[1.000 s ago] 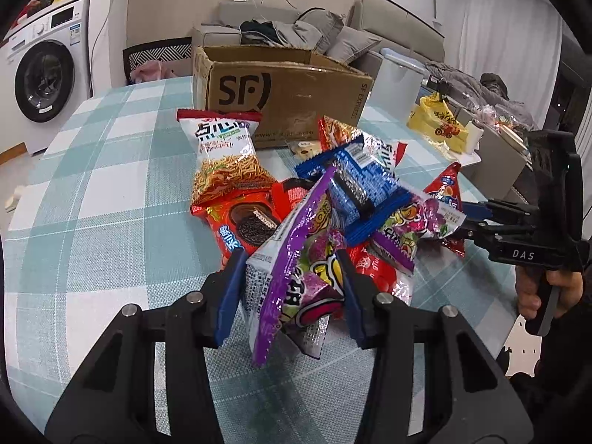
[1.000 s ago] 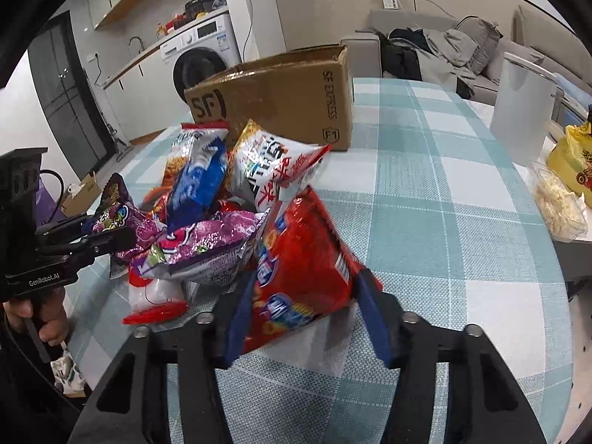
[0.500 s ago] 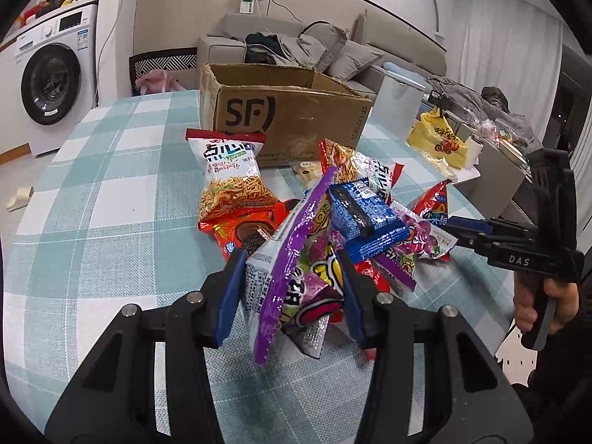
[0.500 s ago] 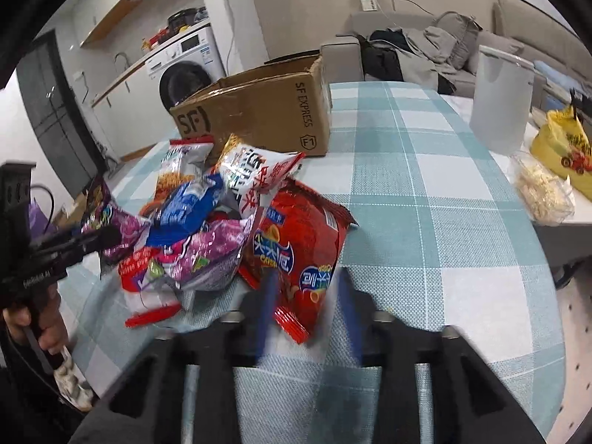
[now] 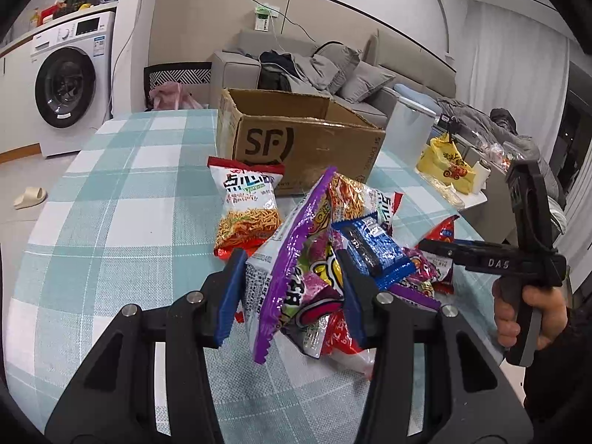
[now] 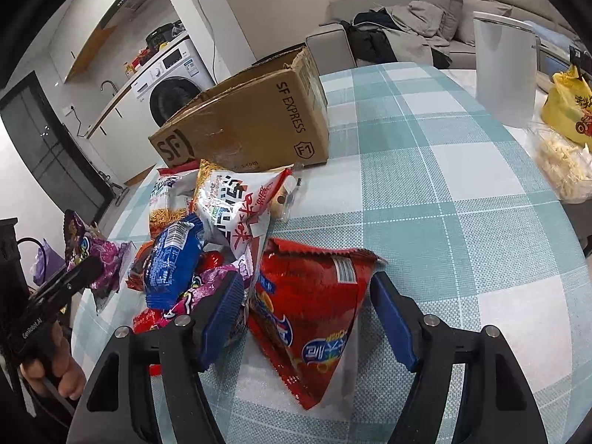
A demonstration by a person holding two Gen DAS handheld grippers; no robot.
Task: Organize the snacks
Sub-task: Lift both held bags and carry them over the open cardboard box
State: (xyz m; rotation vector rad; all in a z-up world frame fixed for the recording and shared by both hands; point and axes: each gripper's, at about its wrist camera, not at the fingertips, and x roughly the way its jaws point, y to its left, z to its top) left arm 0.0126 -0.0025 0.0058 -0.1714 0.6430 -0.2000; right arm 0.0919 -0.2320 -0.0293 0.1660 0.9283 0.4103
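My left gripper is shut on a purple snack bag and holds it up above the snack pile; the bag also shows in the right wrist view. My right gripper is open with a red snack bag lying between its fingers on the table. The pile holds a blue packet, an orange noodle-snack bag and a white-red bag. An open SF cardboard box stands behind the pile, and also shows in the right wrist view.
The table has a teal-white checked cloth. A white bin and a yellow bag stand past the right edge. A washing machine and a sofa are behind.
My left gripper has lifted the purple bag higher off the pile. My right gripper has let go of the red bag and opened; the bag now lies on the table.
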